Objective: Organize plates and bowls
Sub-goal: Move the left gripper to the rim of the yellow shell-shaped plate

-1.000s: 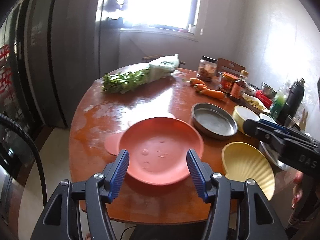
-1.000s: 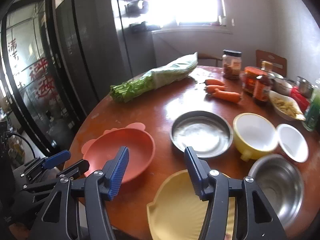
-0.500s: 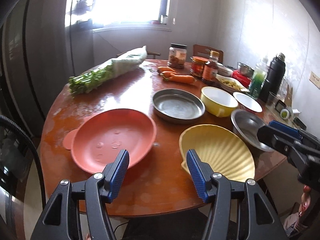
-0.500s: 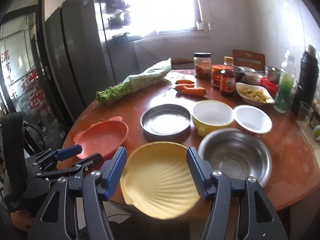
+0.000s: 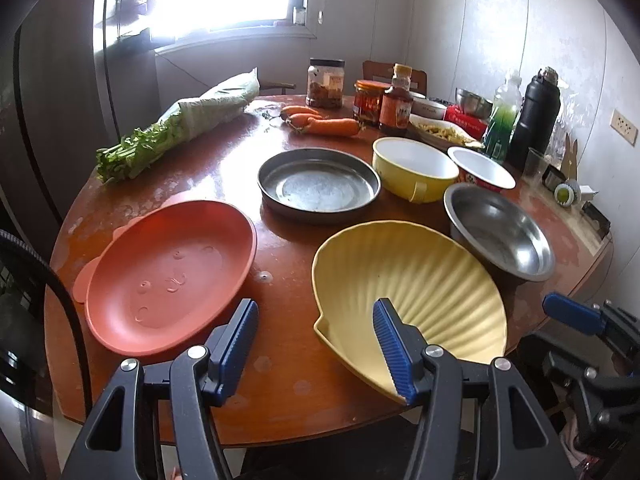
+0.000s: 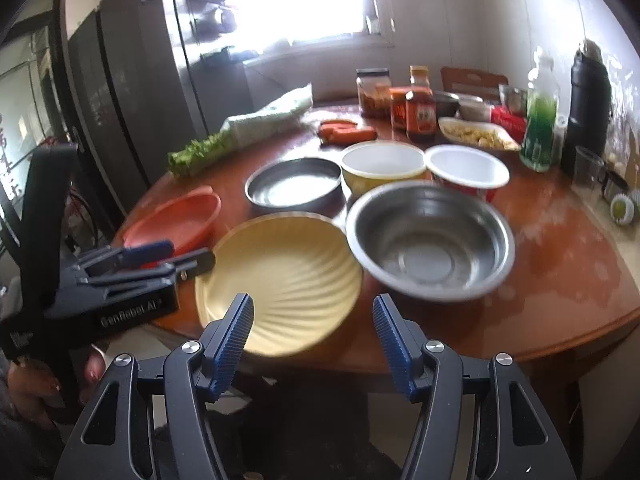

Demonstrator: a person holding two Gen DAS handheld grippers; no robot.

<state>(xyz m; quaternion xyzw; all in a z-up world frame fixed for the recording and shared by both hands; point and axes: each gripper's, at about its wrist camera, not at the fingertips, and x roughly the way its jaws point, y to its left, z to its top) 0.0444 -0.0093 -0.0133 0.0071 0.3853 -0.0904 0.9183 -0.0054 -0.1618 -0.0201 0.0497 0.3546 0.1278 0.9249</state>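
Note:
On the round wooden table lie an orange plate, a yellow shell-shaped plate, a flat metal pan, a yellow bowl, a white bowl and a steel bowl. My left gripper hangs open over the front edge, between the orange plate and the shell plate, with nothing between its fingers. In front of the table edge my right gripper is open and empty, facing the shell plate and the steel bowl. The left gripper sits by the shell plate's left rim.
Bagged greens and carrots lie at the back of the table. Jars, a sauce bottle, a green bottle and a black flask crowd the far right. A dark fridge stands to the left.
Both grippers have shifted to the right along the table's front edge. The left went from over the orange plate toward the shell plate; the right now faces the steel bowl.

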